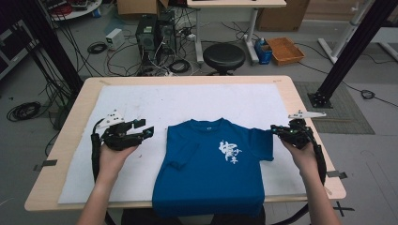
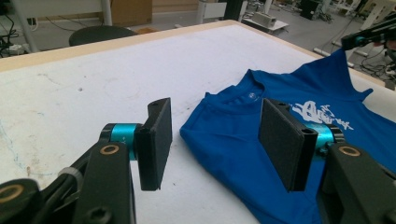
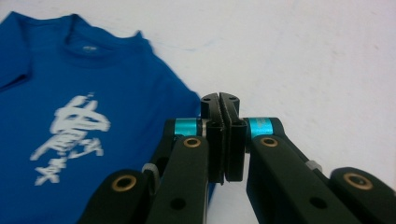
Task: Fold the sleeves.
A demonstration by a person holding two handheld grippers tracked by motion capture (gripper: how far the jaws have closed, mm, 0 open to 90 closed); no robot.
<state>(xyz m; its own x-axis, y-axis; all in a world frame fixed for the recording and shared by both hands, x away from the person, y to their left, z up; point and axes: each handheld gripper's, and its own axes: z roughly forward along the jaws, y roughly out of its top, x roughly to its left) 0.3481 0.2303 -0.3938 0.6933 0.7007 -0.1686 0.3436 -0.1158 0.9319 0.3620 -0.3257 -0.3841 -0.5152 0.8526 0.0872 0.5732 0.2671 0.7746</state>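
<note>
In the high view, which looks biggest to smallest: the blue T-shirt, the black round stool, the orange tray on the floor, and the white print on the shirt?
1. Blue T-shirt
2. Black round stool
3. Orange tray, a bit smaller, though both sit farther from the camera, so their true sizes are unsure
4. White print

One blue T-shirt point(image 1: 211, 164) lies on one table point(image 1: 70, 136); two grippers, left gripper point(image 1: 143, 127) and right gripper point(image 1: 276, 128); one stool point(image 1: 224, 56) at twelve o'clock.

The left gripper point(image 1: 141, 127) was held with jaws wide apart, pointing right. The right gripper point(image 1: 278, 129) pointed left, jaws pressed together. Both forearms reached in from below.
</note>
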